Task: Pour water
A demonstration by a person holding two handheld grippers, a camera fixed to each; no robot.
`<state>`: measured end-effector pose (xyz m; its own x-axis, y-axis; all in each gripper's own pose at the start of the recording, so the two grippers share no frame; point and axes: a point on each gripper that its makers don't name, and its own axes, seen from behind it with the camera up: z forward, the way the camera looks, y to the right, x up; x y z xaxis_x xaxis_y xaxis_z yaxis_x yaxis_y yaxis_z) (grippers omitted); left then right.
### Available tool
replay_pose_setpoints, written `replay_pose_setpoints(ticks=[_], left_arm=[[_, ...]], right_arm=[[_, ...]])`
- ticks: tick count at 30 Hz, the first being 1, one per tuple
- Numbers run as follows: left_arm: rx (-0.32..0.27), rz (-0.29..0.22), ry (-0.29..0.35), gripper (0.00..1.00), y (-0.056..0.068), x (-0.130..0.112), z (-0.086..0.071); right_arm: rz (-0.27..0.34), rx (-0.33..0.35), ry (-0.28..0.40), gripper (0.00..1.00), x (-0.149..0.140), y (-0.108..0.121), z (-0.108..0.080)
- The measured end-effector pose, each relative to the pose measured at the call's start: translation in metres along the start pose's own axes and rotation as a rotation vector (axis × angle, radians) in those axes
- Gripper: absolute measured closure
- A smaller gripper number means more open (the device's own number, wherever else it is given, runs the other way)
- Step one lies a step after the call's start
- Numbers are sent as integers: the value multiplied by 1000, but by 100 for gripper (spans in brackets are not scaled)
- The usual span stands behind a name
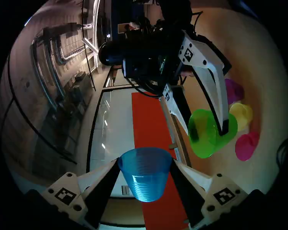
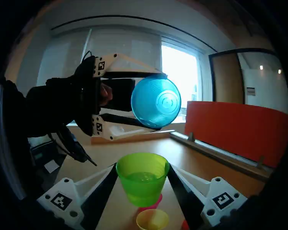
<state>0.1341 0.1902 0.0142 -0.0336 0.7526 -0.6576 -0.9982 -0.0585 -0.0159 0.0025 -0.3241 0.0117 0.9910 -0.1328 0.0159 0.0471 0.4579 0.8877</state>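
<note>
Left gripper view: the left gripper (image 1: 146, 168) has its fingers clamped on a blue plastic cup (image 1: 146, 180), one finger on each side, with the cup held in the air. This view is rolled, so the room lies sideways. Farther off, the right gripper (image 1: 207, 132) has its fingers clamped on a green cup (image 1: 211, 134) above a tan wooden worktop (image 1: 259, 69). A purple cup (image 1: 233, 91), a yellow cup (image 1: 242, 115) and a pink cup (image 1: 247, 145) stand on the worktop in a loose row close to the green cup. An orange partition (image 1: 151, 126) runs along the worktop's far edge, with a glass pane beside it.

In the right gripper view the green cup is upright with a little clear water in the bottom. The blue cup is above and beyond it, tipped on its side with its base toward the camera. A dark sleeve (image 2: 55, 103) is behind the left gripper. The room has a bright window (image 2: 178, 73), a white ceiling and a brown door (image 2: 224, 80) in a dark frame.
</note>
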Motion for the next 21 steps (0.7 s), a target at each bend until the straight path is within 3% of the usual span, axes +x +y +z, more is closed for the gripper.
replay_pose_setpoints(ticks=[14,21], left_arm=[[2,-10,1,12,-9,-5,3],[2,-40,-3,12,-9,-5,2]], right_arm=[[-2,-3,3,9,2,2,0],[-4,-5,3,8,3,0,-1]])
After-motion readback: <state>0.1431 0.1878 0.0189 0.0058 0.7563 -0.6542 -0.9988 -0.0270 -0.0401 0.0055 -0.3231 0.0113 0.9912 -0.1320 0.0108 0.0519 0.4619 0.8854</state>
